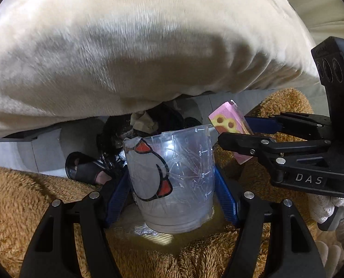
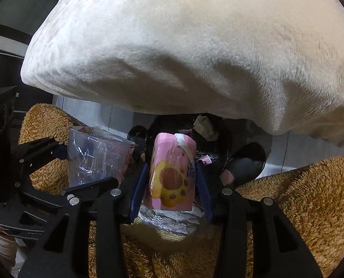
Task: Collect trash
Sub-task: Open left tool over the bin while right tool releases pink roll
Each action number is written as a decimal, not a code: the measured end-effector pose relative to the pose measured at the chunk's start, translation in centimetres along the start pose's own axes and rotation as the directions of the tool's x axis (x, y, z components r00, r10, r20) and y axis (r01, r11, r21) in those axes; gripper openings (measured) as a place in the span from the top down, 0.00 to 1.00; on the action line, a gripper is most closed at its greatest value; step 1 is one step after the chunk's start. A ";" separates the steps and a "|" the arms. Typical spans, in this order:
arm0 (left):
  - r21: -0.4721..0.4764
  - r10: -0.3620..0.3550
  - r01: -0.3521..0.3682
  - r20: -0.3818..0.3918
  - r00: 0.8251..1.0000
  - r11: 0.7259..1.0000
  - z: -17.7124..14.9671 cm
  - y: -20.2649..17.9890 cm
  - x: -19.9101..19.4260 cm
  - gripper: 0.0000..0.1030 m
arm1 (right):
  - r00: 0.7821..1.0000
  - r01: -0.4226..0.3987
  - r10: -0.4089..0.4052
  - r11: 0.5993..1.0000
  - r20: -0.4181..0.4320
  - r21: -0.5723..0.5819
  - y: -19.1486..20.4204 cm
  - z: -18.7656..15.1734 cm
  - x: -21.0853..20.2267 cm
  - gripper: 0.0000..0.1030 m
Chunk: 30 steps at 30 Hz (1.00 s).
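Observation:
My left gripper is shut on a clear plastic measuring cup with a red and black print, its blue pads pressed on both sides. My right gripper is shut on a pink wrapper with a yellow paw print. In the left wrist view the right gripper shows at the right, holding the same pink wrapper. In the right wrist view the left gripper and its cup show at the left. Beyond both lies a black trash bag holding crumpled brown paper.
A large cream plush blanket overhangs the top of both views. A brown shaggy rug lies below the grippers. A person's feet in black slippers stand on a grey tiled floor beside the bag.

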<state>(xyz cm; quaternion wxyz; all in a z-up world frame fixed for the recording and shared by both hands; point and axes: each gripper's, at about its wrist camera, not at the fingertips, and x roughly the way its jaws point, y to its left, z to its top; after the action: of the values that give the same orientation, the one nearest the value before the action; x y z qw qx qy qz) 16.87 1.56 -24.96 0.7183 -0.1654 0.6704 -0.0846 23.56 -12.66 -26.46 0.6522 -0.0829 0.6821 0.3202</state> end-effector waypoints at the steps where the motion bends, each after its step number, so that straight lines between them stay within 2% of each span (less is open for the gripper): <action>1: -0.001 0.000 0.000 -0.008 1.000 1.000 0.0 0.1 0.4 0.34 | 1.000 0.002 -0.002 1.000 -0.008 0.003 -0.1 0.1 0.5 0.58; 15: -0.062 -0.008 0.003 -0.088 0.996 0.998 -0.8 2.2 5.1 0.34 | 0.996 0.022 -0.018 0.998 -0.090 0.053 -1.2 -0.6 4.3 0.58; 19: -0.092 -0.019 0.011 -0.079 0.997 0.996 -0.7 2.7 5.1 0.34 | 0.995 0.032 -0.027 0.998 -0.091 0.060 -1.3 -0.7 4.4 0.58; 22: -0.102 -0.028 0.021 -0.067 0.997 0.995 -0.7 3.0 4.7 0.31 | 0.997 0.019 -0.013 0.997 -0.079 0.077 -1.8 -0.7 4.2 0.57; 24: -0.097 -0.018 0.009 -0.085 0.996 0.995 -0.8 3.1 5.0 0.22 | 0.998 0.008 -0.002 0.996 -0.068 0.093 -2.1 -0.7 3.9 0.47; 26: -0.101 -0.008 0.001 -0.075 0.997 0.995 -0.8 3.3 4.8 0.12 | 0.998 0.004 0.002 0.995 -0.059 0.100 -2.2 -0.6 3.5 0.46; 30: -0.108 0.003 -0.009 -0.056 0.998 0.994 -0.8 3.5 4.2 0.10 | 0.999 0.002 0.003 0.995 -0.054 0.103 -2.1 -0.5 3.2 0.46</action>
<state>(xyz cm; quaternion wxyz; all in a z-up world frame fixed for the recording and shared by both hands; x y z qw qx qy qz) 16.07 3.30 -30.13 0.6896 -0.1996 0.6943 -0.0505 23.84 -13.62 -30.17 0.6367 -0.0578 0.7151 0.2825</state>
